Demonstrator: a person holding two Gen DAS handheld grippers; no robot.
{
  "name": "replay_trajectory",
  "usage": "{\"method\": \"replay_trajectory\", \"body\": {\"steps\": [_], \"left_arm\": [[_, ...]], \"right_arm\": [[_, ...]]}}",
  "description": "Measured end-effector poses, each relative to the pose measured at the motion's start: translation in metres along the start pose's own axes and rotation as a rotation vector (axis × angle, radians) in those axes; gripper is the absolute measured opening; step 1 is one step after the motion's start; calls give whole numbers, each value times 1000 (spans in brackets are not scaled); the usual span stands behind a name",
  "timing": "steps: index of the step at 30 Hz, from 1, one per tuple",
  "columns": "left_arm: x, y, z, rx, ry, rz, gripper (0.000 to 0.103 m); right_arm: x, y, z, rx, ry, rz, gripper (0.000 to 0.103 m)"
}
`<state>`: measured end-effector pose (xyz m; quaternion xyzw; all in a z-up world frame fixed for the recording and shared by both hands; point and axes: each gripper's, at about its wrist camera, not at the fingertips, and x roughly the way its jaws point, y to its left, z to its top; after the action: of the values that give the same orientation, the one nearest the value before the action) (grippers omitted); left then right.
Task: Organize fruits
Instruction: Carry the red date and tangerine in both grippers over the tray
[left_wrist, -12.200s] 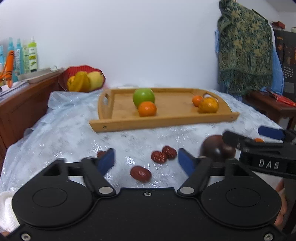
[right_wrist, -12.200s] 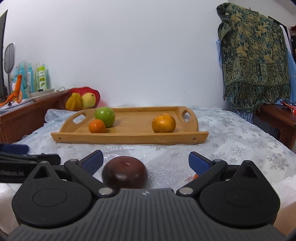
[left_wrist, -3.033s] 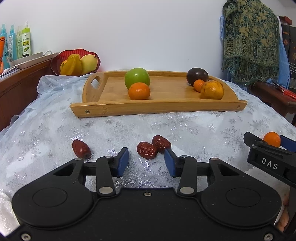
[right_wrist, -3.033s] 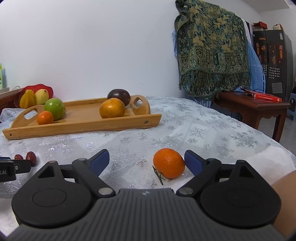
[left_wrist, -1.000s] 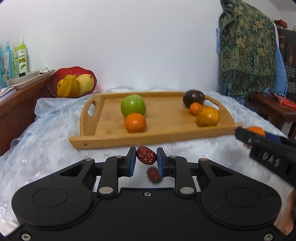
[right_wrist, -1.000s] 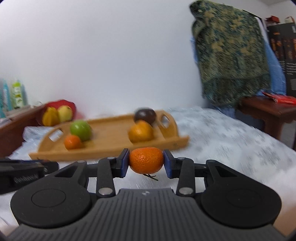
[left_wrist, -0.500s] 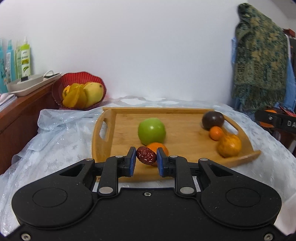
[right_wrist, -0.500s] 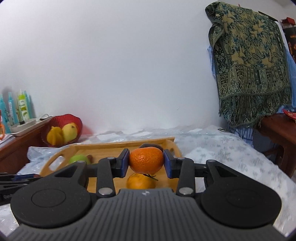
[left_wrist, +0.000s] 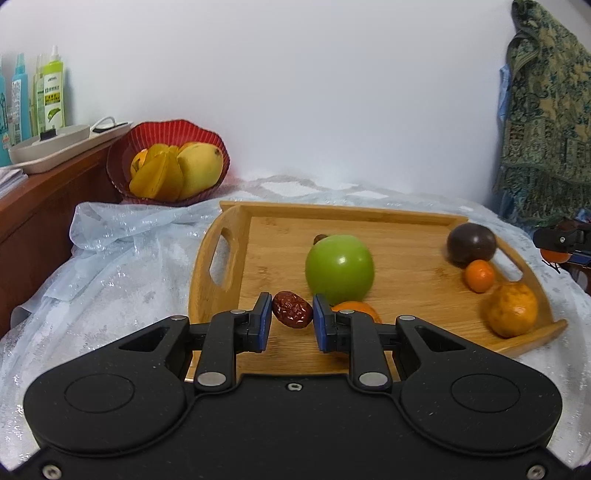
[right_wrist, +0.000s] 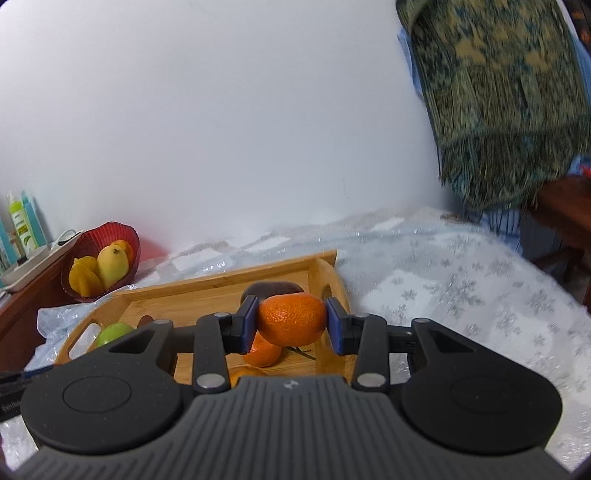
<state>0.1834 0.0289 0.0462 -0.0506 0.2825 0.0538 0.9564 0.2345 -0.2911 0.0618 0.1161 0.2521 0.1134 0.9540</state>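
Observation:
My left gripper (left_wrist: 291, 319) is shut on a wrinkled red date (left_wrist: 291, 315) and holds it above the near left part of the wooden tray (left_wrist: 207, 258). On the tray lie a green apple (left_wrist: 339, 268), an orange (left_wrist: 356, 308) partly hidden behind my fingers, a dark purple fruit (left_wrist: 471, 243), a small orange (left_wrist: 479, 276) and a large yellow-orange fruit (left_wrist: 511, 309). My right gripper (right_wrist: 291, 325) is shut on a tangerine (right_wrist: 291, 323) and holds it above the tray's right end (right_wrist: 332, 280), over the dark fruit (right_wrist: 271, 288).
A red bowl (left_wrist: 166, 129) of yellow fruit stands behind the tray on the left. A wooden sideboard (left_wrist: 33, 199) with bottles and a dish runs along the left. A patterned cloth (left_wrist: 546, 110) hangs at the right. The table has a silvery cloth (right_wrist: 461, 280).
Both grippers have moved forward over the tray with their fruit. The left is now closer above the tray's near left part; the right has tilted and hangs over the right end.

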Motion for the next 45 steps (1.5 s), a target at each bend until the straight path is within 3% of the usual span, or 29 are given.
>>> {"method": "replay_trajectory", "body": {"steps": [26, 45], "left_arm": [[38, 1, 1, -2, 35, 23, 22], [45, 2, 0, 0, 43, 23, 22]], "right_arm": [[45, -1, -7, -22, 151, 31, 45], [50, -5, -8, 19, 167, 41, 47]]}}
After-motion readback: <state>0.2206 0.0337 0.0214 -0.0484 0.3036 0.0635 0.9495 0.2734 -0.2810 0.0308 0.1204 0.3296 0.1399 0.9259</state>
